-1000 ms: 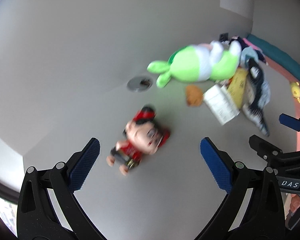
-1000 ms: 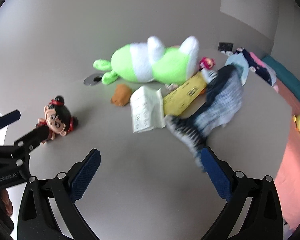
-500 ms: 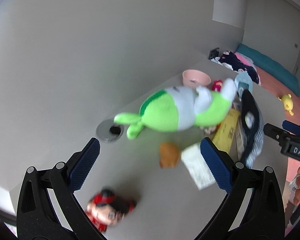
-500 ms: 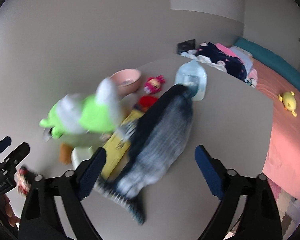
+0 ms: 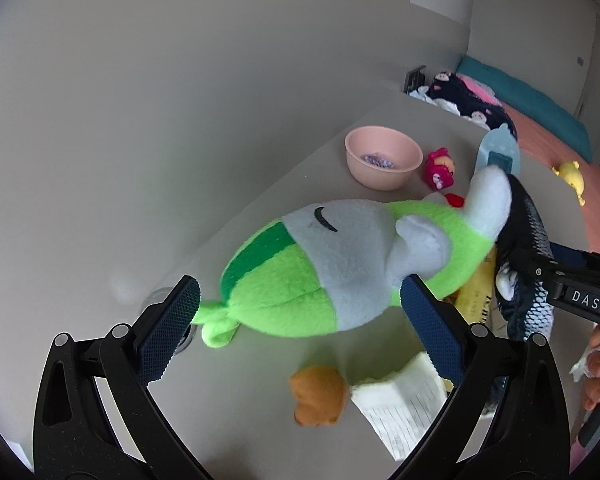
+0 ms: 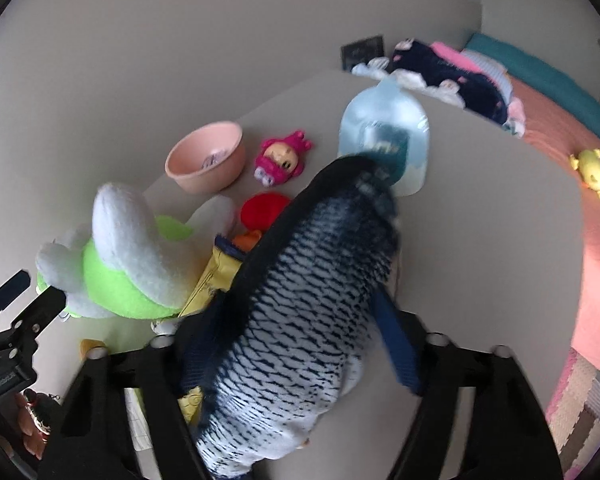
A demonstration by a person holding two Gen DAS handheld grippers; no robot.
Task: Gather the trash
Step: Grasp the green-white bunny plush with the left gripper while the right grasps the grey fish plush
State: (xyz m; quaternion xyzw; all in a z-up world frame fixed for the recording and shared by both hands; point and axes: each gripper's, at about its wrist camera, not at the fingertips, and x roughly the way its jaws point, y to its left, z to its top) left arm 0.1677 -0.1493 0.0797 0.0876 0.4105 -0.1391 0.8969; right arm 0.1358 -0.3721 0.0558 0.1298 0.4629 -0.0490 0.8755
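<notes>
On the grey table [image 6: 480, 208] we see its right part free up to the right edge. Our right gripper [image 6: 296, 360] is closing, the fish plush [image 6: 308, 300] between its jaws near the middle. Our left gripper [image 5: 300, 332] stands wide apart before the green plush [image 5: 340, 268]. The paper scrap [image 5: 404, 404] lies below it, toward the near edge.

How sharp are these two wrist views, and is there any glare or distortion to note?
Left wrist: green plush fairly crisp, orange toy soft, strong fisheye bending with dark corners. Right wrist: fish plush between the closing jaws is motion-smeared low down; pink bowl sharper. No harsh glare.
</notes>
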